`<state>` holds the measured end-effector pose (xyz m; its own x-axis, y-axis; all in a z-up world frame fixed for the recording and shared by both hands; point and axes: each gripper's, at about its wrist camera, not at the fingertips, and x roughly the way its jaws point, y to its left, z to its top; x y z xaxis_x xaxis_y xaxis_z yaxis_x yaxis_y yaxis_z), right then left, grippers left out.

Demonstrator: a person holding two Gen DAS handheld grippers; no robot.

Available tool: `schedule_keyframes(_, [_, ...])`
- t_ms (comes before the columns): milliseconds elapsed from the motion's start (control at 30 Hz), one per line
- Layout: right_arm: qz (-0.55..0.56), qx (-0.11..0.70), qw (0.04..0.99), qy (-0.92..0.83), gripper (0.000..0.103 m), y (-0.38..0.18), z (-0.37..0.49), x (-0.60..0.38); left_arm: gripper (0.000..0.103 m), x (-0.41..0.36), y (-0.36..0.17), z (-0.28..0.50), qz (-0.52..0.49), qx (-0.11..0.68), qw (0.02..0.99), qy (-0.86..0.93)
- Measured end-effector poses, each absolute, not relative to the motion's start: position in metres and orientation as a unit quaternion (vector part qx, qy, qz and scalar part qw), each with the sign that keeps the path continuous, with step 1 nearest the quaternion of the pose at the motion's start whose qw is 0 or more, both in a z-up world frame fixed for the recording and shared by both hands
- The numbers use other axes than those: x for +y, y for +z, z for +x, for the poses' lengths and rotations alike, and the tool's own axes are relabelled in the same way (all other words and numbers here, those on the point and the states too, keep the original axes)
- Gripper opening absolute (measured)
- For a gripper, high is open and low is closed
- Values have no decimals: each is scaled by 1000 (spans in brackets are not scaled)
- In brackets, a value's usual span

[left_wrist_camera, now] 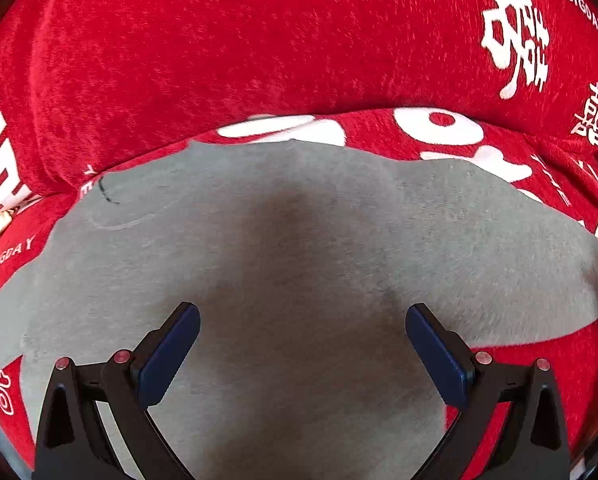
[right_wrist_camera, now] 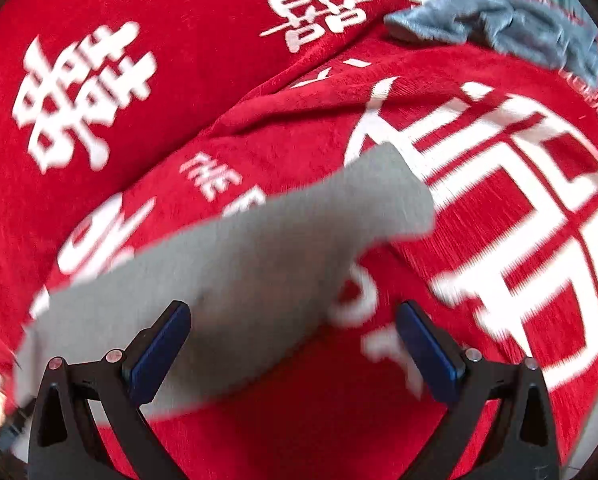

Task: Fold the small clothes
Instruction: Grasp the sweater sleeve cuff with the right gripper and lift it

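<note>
Lying spread over the red plush cover with white printed characters (left_wrist_camera: 259, 40), the small grey fleece garment (left_wrist_camera: 299, 240) fills most of the left wrist view, its far edge resting just short of the crease where the seat part of the cover meets the upright back part. No box, basket or other container shows in either view, so the garment sits directly on the cover. The left gripper (left_wrist_camera: 303, 356) hovers over the garment's near half with its jaws spread wide apart and nothing between the blue pads (left_wrist_camera: 171, 356).

In the right wrist view the same grey garment (right_wrist_camera: 235, 272) stretches as a long band from lower left toward the middle, ending in a narrow rounded end that may be a sleeve or a leg; motion blur makes that hard to tell. The right gripper (right_wrist_camera: 293, 354) also has its jaws wide apart, one finger over the garment's edge and the other over bare red cover (right_wrist_camera: 219, 440).

Farther back on the right, well apart from the grey garment, a crumpled blue-grey fleece cloth (right_wrist_camera: 499, 24) lies on the cover.
</note>
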<state>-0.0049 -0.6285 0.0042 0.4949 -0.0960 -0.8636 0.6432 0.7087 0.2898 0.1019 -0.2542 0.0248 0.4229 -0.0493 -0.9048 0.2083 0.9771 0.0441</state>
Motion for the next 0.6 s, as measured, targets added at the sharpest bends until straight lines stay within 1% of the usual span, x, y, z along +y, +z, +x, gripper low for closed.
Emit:
schedule_keyframes(33, [317,445,807,-223,102,1,2,-637,103,-257,22,103,73,536,838,-77])
schedule_keyframes(67, [330,439,809,-210,96,-1,7,-644,103,-259,20,105,71,538,836,-77])
schedule_keyframes(100, [337,432,814,-191,83,0,10,-649,103,-261,18,107,70,540,835,-76])
schedule_keyframes(133, [332,430,820,-181,30,2,13,-651,103,-263,16,109,70,543,834,-72])
schedule_keyframes(167, [316,438,823,-178,13,6,16,-651,103,-265,15,112,71,544,833,-70])
schedule_keyframes(200, [303,429,830,-189,13,13,12,-651,103,-266,14,114,71,544,834,-67])
schedule_keyframes(267, [284,381,856,-203,13,32,-9,-646,103,-269,15,120,66,541,836,-61])
schedule_keyframes(333, [266,371,862,-219,13,37,-20,-642,103,-275,16,126,58,541,837,-59])
schedule_keyframes(433, [260,379,855,-239,13,27,-25,-638,103,-299,14,132,68,545,833,-67])
schedule_keyframes(533, [285,415,831,-235,13,5,-22,-644,103,-332,1,132,124,553,820,-78])
schedule_keyframes(600, [309,416,826,-221,21,3,-24,-653,103,-340,7,131,137,531,833,-73])
